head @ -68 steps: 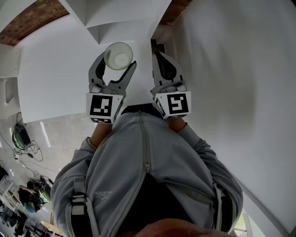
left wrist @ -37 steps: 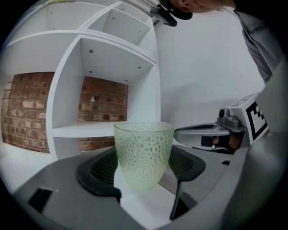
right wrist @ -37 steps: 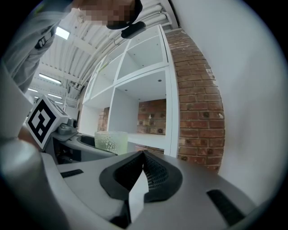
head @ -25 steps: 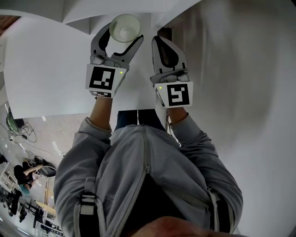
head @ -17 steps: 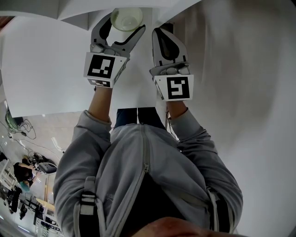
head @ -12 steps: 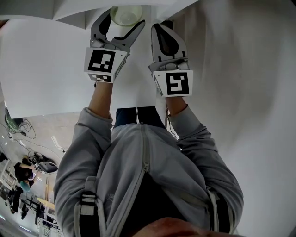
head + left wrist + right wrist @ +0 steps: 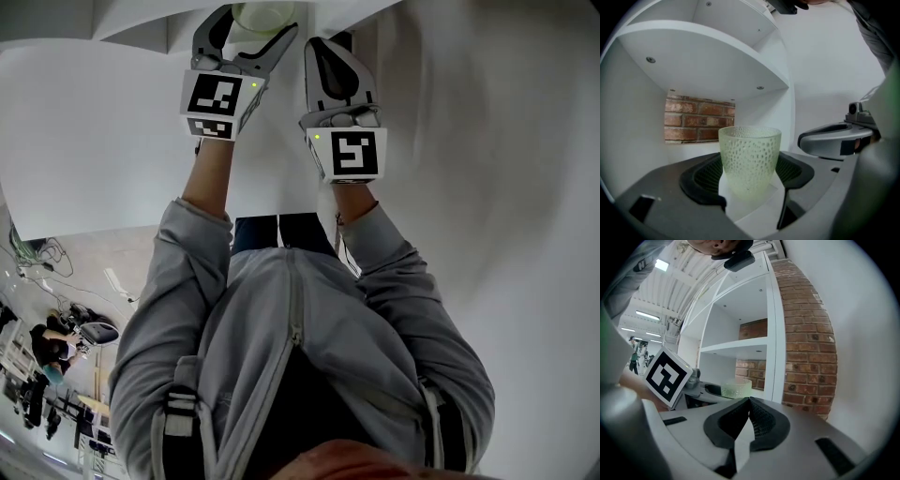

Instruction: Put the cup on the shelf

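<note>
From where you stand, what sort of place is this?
Probably a large workshop or lab hall, not a home: a white shelf unit in front of a brick wall, strip lights under a ribbed industrial ceiling, and cables lying on the floor.

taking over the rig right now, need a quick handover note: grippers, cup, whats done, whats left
Left gripper: jaws closed on the pale green dimpled cup, which is upright and held at the mouth of a compartment of the white shelf.
Right gripper: jaws together, nothing in them, held beside the left one.
Done: the cup is gripped and at the shelf.
Left: I can't tell whether its base touches the board. Probably set it down inside the compartment, open the left jaws and draw back.
</note>
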Motion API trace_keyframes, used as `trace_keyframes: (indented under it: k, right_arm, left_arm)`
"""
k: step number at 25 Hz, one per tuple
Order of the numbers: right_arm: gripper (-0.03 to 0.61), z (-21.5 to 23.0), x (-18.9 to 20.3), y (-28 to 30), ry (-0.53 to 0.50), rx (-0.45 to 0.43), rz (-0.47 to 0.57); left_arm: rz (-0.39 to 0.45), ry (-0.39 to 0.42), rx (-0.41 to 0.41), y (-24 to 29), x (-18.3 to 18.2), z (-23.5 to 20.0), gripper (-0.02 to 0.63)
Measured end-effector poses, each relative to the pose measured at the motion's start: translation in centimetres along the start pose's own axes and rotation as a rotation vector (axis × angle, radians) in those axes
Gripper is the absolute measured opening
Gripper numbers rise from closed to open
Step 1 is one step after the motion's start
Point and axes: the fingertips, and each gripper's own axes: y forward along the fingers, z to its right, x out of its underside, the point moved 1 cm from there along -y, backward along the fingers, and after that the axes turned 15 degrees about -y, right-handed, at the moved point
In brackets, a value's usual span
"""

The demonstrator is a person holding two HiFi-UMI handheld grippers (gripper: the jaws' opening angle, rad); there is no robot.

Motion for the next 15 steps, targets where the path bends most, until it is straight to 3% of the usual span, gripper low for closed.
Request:
trace_keyframes:
  k: [15]
  right_arm:
    - [0.026,-0.5,2.6,1.3,0.034,0.000,-0.045]
  left_arm:
    - [-0.028,0.005,-0.006,3.7,2.7,-1.0,0.354]
